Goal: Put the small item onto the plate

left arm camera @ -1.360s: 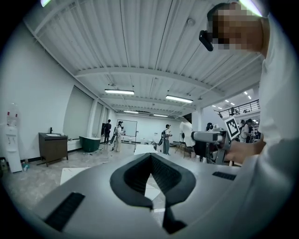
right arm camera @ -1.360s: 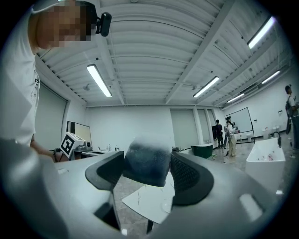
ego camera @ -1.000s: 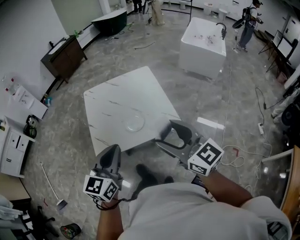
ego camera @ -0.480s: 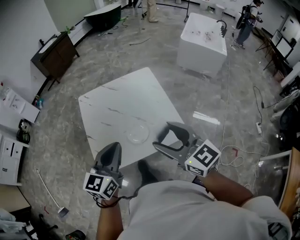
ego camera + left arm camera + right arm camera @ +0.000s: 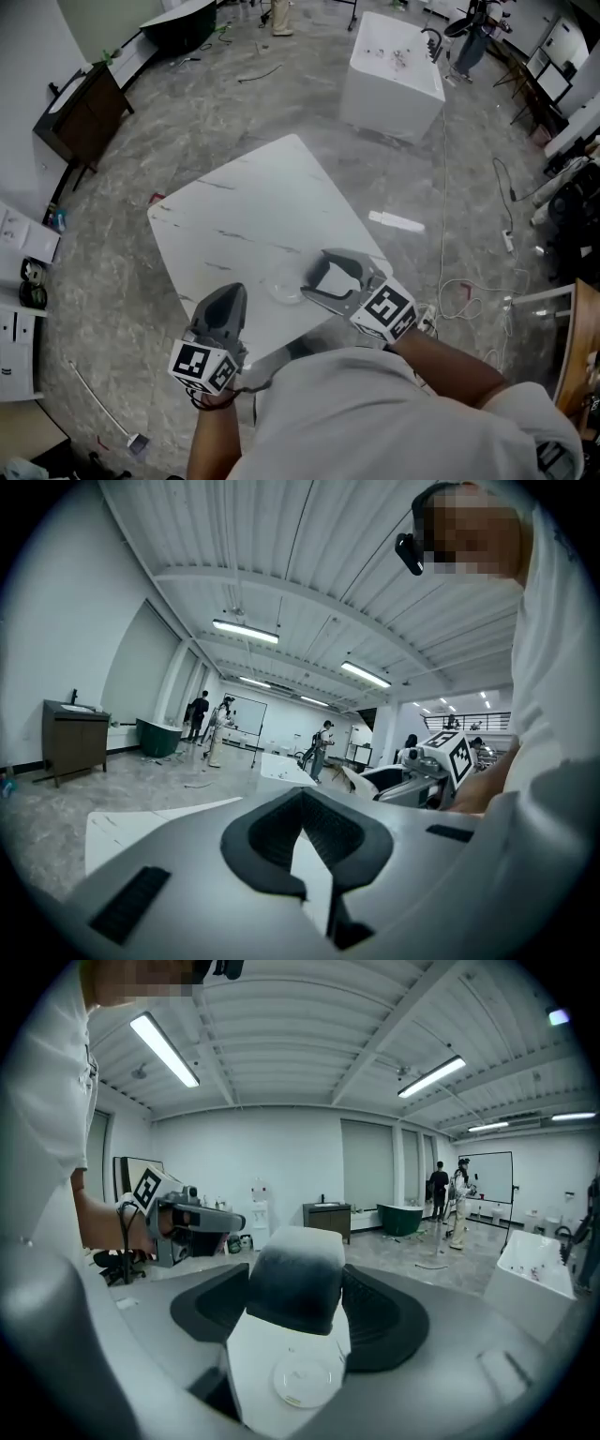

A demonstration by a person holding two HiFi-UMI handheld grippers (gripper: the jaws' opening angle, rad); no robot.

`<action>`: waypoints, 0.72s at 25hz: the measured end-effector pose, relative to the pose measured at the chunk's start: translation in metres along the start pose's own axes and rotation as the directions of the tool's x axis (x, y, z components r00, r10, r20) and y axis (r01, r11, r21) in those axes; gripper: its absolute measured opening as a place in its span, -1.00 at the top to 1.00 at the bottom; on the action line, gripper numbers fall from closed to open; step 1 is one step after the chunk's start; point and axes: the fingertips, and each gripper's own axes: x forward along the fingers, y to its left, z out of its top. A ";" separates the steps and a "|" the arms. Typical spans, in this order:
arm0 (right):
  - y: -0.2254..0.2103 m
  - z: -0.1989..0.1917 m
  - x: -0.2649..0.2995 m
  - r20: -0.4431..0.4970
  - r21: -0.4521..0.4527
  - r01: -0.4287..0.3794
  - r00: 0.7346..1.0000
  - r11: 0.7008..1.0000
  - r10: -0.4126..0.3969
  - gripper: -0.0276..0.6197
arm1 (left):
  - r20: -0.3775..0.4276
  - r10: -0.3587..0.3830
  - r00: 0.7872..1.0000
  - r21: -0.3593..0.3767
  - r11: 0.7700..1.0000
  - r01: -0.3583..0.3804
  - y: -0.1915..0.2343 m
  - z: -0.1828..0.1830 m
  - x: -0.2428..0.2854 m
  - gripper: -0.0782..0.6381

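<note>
A clear glass plate (image 5: pixel 283 281) lies near the front edge of the white marble table (image 5: pixel 253 206). My right gripper (image 5: pixel 317 277) hovers just right of the plate and over its edge. In the right gripper view, a small pale item with a dark band (image 5: pixel 292 1274) sits clamped between the black pads (image 5: pixel 384 1321), and the plate (image 5: pixel 302 1382) lies on the table below it. The item is hard to make out in the head view. My left gripper (image 5: pixel 225 307) hangs at the table's front-left edge, jaws together and empty. The left gripper view shows the right gripper (image 5: pixel 412 780) across the table.
A white bathtub (image 5: pixel 392 70) stands on the floor beyond the table, and a dark cabinet (image 5: pixel 80 117) is at the far left. Cables (image 5: pixel 459 291) trail on the floor to the right. People stand far off in the room.
The table has come nearer to me. My right gripper has moved forward and left, from off the table's corner to beside the plate. My left gripper now reaches the table's front edge.
</note>
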 end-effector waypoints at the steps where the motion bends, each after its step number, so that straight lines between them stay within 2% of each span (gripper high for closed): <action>1: -0.001 -0.008 0.009 -0.020 0.004 0.003 1.000 1.000 -0.003 -0.02 | -0.004 -0.009 1.000 -0.002 1.000 0.009 0.006 -0.002 0.001 0.77; 6: -0.003 -0.052 0.042 -0.122 0.042 0.003 0.993 0.999 0.002 -0.02 | -0.020 -0.035 0.999 0.015 0.999 0.035 0.023 -0.010 0.006 0.77; 12: -0.009 -0.114 0.083 -0.242 0.080 -0.011 0.970 0.997 0.030 -0.02 | -0.033 -0.035 0.999 0.043 0.998 0.036 0.044 -0.037 0.016 0.77; 18: -0.012 -0.156 0.114 -0.326 0.083 -0.030 0.944 0.996 0.055 -0.02 | -0.062 -0.027 0.998 0.000 1.000 0.027 0.061 -0.063 0.037 0.77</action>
